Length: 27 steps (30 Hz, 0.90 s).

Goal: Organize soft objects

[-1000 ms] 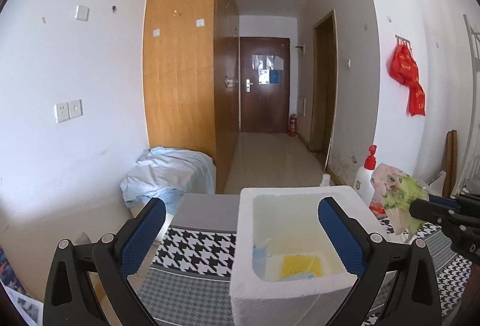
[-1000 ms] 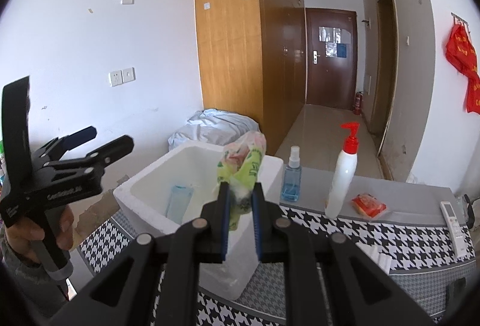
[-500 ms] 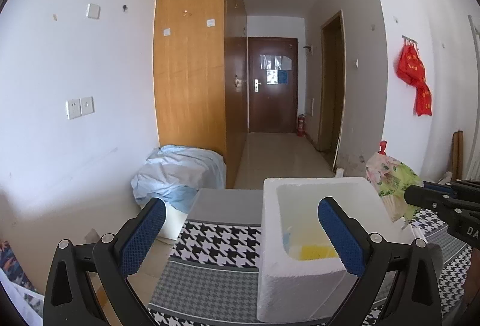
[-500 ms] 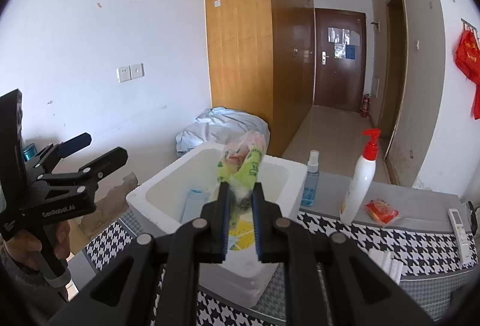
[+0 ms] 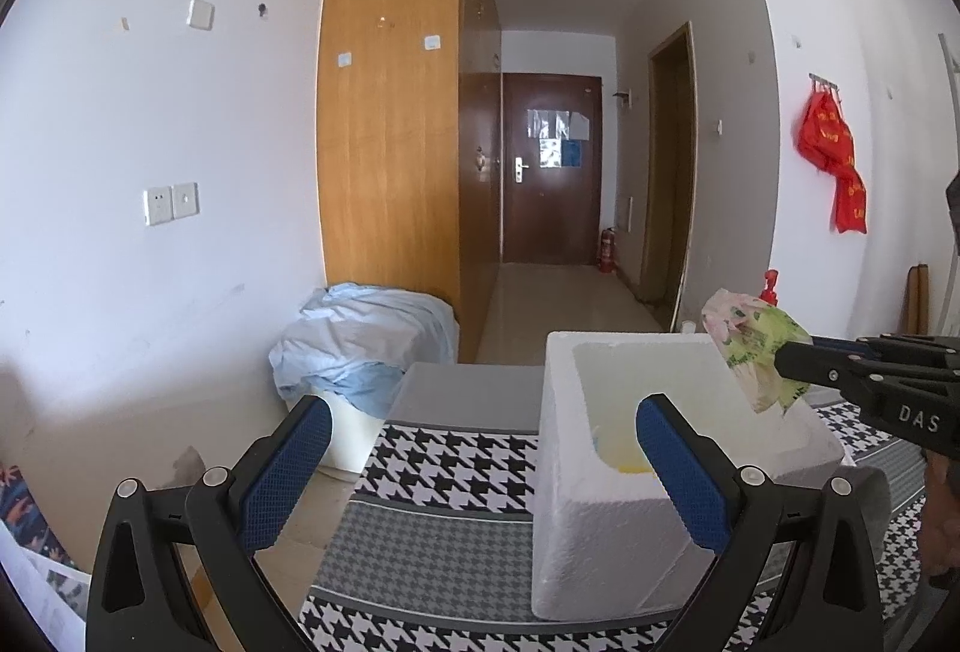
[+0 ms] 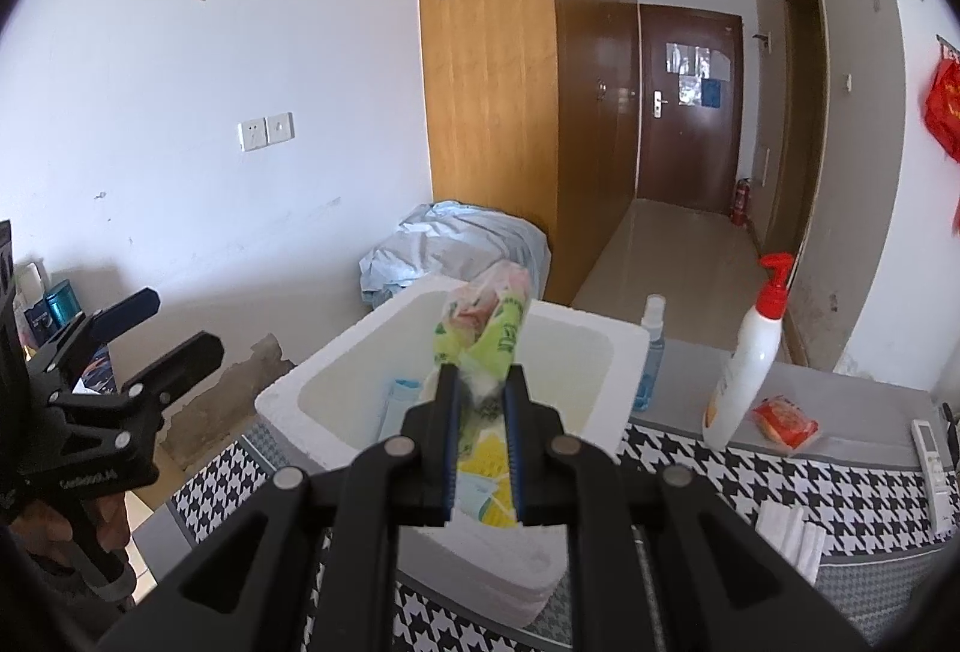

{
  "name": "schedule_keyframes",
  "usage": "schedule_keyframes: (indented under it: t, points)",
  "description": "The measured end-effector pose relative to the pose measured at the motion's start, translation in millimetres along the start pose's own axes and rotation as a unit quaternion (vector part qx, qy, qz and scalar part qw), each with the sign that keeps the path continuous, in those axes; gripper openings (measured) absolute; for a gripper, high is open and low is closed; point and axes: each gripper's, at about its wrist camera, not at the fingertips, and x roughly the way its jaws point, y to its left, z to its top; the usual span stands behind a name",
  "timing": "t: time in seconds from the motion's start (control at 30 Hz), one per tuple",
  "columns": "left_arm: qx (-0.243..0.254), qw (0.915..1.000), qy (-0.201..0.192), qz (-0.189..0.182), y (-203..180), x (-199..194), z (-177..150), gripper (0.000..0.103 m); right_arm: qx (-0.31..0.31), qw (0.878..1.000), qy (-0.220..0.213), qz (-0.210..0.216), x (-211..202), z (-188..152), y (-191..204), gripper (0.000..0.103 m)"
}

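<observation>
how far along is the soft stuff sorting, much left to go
Done: a blue pack and yellow packs already lie inside the white foam box. In hand: the right gripper is shut on a green and pink soft packet, held over the box; the left gripper is open and empty. Left: drop that packet in, then likely the orange packet and folded white cloth on the table.

box [image 6: 312, 388]: rough white foam | packet [image 6: 486, 328]: glossy crinkled plastic | wardrobe [image 5: 390, 111]: smooth wood
</observation>
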Motion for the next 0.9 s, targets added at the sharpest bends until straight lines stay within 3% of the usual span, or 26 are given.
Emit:
schedule_keyframes:
  t: [0.33, 0.43, 0.5, 0.63, 0.77, 0.9]
  points:
    - [-0.009, 0.9999, 0.011, -0.007, 7.1, 0.2, -13.8, 0.102, -0.005, 1.0, 0.024, -0.002, 22.2, 2.4, 3.8, 0.018]
    - [-0.015, 0.9997, 0.016, -0.007, 10.6, 1.5, -17.5, 0.102, -0.009, 0.999, 0.033, 0.001, 29.3, 1.7, 6.6, 0.029]
    - [-0.018, 0.9997, 0.018, -0.006, 12.2, 1.8, -18.8, 0.102, -0.012, 0.999, 0.035, 0.001, 31.1, 1.2, 10.0, 0.052]
    - [-0.02, 0.9995, 0.022, -0.004, 14.9, 3.1, -21.0, 0.102, -0.014, 0.999, 0.031, 0.004, 28.7, 1.3, 12.6, 0.057]
    - [-0.023, 0.9994, 0.024, -0.006, 16.1, 2.8, -22.4, 0.102, -0.011, 1.0, 0.02, 0.001, 20.6, 1.8, 12.5, 0.069]
    - [-0.022, 0.9995, 0.022, -0.009, 13.5, 0.3, -22.4, 0.102, -0.01, 1.0, 0.011, 0.0, 11.0, 0.3, 12.1, 0.07]
